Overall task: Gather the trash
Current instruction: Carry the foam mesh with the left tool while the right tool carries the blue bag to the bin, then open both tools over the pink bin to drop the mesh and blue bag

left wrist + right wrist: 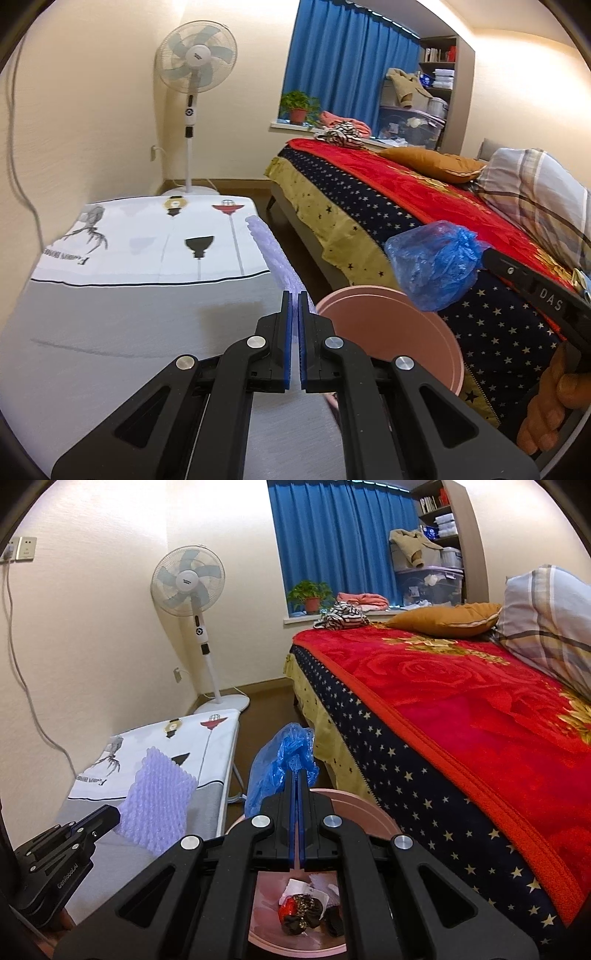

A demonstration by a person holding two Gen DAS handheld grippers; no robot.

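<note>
Now, step: drop both pieces into pink bin.
Left tool: clamped on foam sheet, beside bench.
Right tool: clamped on blue bag, above bin.
Advice: centre over bin, then release.

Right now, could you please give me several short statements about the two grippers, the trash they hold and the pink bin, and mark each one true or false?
1. The right gripper is shut on a crumpled blue plastic bag. True.
2. The left gripper holds nothing. False: it is shut on a lilac foam mesh sleeve.
3. The round pink trash bin stands between the white-covered table and the bed with the red rose blanket. True.
4. The pink bin has nothing in it. False: white paper and dark scraps lie at its bottom.
5. The blue bag already lies inside the bin. False: it hangs from the gripper above the rim.
</note>
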